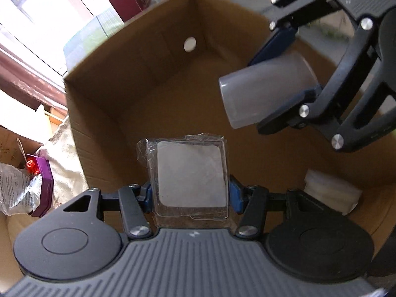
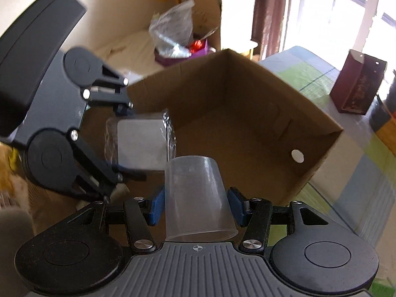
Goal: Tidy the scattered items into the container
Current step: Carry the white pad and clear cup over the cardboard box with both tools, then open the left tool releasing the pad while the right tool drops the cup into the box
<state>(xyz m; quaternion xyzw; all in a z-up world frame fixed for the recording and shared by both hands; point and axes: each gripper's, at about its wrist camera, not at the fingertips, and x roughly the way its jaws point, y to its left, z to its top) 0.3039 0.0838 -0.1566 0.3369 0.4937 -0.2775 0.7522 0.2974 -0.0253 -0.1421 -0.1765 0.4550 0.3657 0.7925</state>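
Observation:
An open cardboard box (image 1: 104, 104) (image 2: 284, 104) fills both views. My left gripper (image 1: 190, 193) is shut on a clear plastic packet (image 1: 190, 173) with a white square pad inside, held over the box interior. That packet (image 2: 141, 143) and the left gripper (image 2: 123, 138) also show at left in the right wrist view. My right gripper (image 2: 198, 204) is shut on a translucent grey plastic cup (image 2: 198, 198), held base forward above the box. In the left wrist view the right gripper (image 1: 294, 69) and cup (image 1: 267, 89) hang at upper right over the box.
A white roll-like item (image 1: 331, 190) lies on the box floor at right. A round hole (image 1: 189, 44) pierces the far wall. A dark red carton (image 2: 356, 84) stands on the checked cloth (image 2: 358, 168). A purple box (image 1: 44, 185) and crinkled plastic bag (image 2: 173, 32) sit on a pale surface beside the box.

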